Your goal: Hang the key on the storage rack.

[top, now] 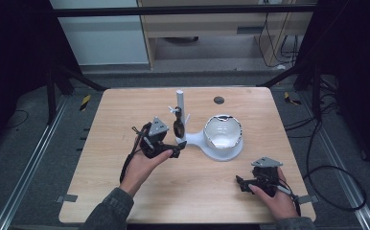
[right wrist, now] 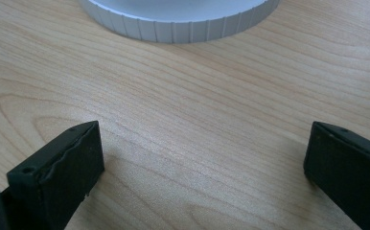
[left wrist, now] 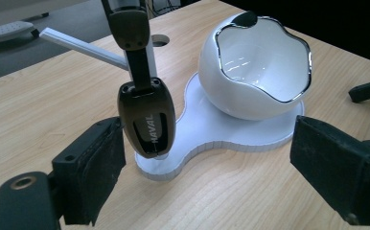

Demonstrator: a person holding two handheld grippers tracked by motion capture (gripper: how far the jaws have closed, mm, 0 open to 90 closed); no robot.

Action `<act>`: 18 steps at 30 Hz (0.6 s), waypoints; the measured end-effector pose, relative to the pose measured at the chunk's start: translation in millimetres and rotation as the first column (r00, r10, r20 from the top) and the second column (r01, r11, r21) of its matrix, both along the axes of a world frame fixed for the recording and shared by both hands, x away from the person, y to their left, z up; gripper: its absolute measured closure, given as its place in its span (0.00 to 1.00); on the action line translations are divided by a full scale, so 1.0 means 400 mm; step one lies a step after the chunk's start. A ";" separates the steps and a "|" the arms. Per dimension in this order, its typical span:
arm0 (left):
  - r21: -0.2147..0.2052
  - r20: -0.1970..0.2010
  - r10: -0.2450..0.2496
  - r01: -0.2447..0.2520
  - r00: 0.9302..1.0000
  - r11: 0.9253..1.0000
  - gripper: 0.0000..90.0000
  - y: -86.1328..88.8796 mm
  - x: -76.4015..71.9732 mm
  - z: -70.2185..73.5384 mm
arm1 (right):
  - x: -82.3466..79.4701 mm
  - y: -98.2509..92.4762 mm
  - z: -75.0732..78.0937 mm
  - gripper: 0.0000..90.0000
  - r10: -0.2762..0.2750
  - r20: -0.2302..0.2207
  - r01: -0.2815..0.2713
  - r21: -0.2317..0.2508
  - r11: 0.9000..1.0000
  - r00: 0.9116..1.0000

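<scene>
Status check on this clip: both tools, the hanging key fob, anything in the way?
Left tool open, nothing gripped. Right tool open, resting on wooden table. Dark brown key fob hangs from white stand, just ahead of left jaws. White bowl beside it; path clear.

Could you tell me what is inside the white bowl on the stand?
The white bowl shows bare glossy inner wall in the left gripper view; its near rim hides the bottom.
</scene>
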State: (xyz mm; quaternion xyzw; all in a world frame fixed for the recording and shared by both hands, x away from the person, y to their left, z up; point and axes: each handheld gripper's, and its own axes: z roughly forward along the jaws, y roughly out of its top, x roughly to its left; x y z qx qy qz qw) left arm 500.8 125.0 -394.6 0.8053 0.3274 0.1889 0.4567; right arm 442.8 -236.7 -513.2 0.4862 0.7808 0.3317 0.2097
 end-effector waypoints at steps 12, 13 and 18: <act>0.035 -0.007 -0.058 0.058 0.998 0.998 0.08 0.010 -0.047 -0.017 | 0.000 0.000 0.000 0.00 0.000 0.000 0.000 0.000 1.000 1.000; 0.036 -0.009 -0.059 0.060 0.998 0.998 0.08 0.012 -0.049 -0.019 | 0.000 0.000 0.000 0.00 0.000 0.001 0.000 0.000 1.000 1.000; 0.046 -0.017 -0.073 0.074 0.997 0.996 0.07 0.023 -0.062 -0.031 | 0.000 0.000 0.000 0.00 0.000 0.000 0.000 0.001 1.000 1.000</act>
